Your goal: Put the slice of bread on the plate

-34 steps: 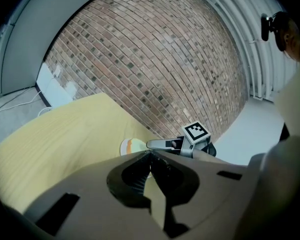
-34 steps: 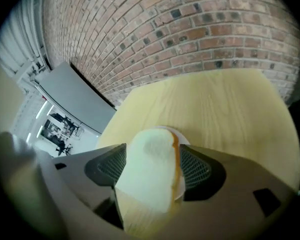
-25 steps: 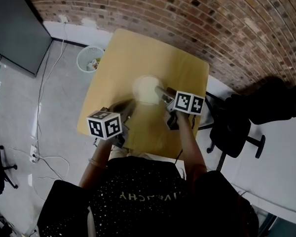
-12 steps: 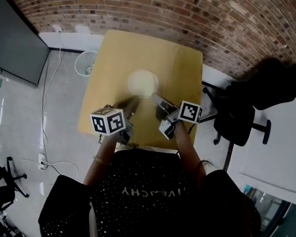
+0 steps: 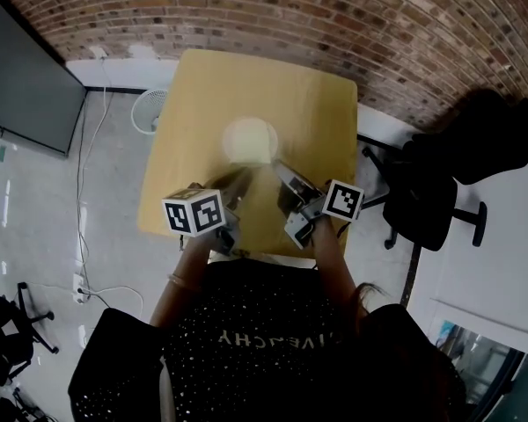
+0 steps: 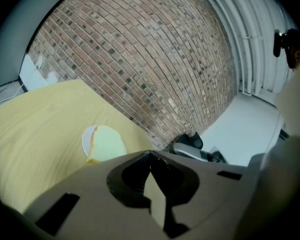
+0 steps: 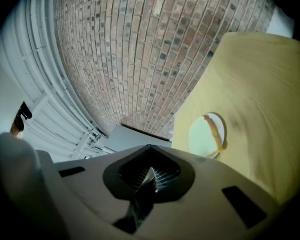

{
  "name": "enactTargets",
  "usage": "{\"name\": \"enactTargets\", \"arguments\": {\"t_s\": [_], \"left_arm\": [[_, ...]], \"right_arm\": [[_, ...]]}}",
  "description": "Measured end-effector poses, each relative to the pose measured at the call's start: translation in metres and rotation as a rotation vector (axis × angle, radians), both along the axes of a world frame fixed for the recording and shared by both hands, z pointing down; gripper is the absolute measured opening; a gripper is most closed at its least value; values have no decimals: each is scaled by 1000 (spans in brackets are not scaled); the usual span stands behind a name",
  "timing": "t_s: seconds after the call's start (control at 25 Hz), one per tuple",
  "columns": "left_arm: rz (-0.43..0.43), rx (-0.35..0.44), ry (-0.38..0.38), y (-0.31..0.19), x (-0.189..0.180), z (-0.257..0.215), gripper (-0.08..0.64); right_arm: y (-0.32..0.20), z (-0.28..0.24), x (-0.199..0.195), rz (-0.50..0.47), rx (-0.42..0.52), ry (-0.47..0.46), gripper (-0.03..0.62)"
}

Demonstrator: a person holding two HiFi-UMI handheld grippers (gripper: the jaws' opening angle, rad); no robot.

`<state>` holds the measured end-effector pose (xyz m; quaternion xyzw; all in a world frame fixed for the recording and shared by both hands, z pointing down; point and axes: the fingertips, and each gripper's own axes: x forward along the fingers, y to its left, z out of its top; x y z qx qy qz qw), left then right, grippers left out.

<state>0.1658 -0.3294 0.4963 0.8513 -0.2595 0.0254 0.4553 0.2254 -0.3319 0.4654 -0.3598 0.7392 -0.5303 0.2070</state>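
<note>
the slice of bread (image 6: 107, 143) lies flat on the plate (image 6: 85, 138) and covers nearly all of it. only a thin white rim shows at one side. the plate stands on the yellow table (image 5: 317, 104), near the table's middle.

relation to the grippers: in the head view the plate is ahead of both grippers, away from the person, roughly between the two lines along which they point. the left gripper (image 6: 150, 153) sees the plate ahead and to its left. the right gripper (image 7: 150, 168) sees it ahead and to its right. neither gripper touches bread or plate, and both are clear of the rim. neither hand is plainly the nearer. the slice looks close to round from here, so no long axis can be given. a browner crust edge shows along one side.

gripper state: the left jaws stand together at the tips, with nothing between them. the right jaws have just been closing and now meet, also with nothing between them.

judgement: the placing appears done. any coming move is a withdrawal toward the person, away from the plate.

surface: smooth, level wood-look top, bare apart from the plate.

room: a brick wall (image 5: 378, 25) behind the table, a black chair (image 5: 458, 174) to the right, a white basket (image 5: 148, 111) on the grey floor (image 5: 97, 192) to the left.
</note>
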Motion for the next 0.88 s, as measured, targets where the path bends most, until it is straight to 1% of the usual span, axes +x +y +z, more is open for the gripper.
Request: {"name": "enactTargets", "arguments": {"t_s": [0.28, 0.4, 0.56, 0.88], "left_arm": [[6, 5, 12, -1, 9, -7, 9], [6, 14, 7, -5, 11, -9, 10], [-4, 5, 5, -8, 8, -6, 11], [-15, -8, -8, -8, 3, 2, 9]], "right_arm": [[-4, 0, 11, 27, -13, -25, 12], [-8, 3, 18, 34, -23, -10, 12], [-10, 6, 22, 40, -33, -3, 12], [-12, 21, 25, 49, -85, 9, 12]]}}
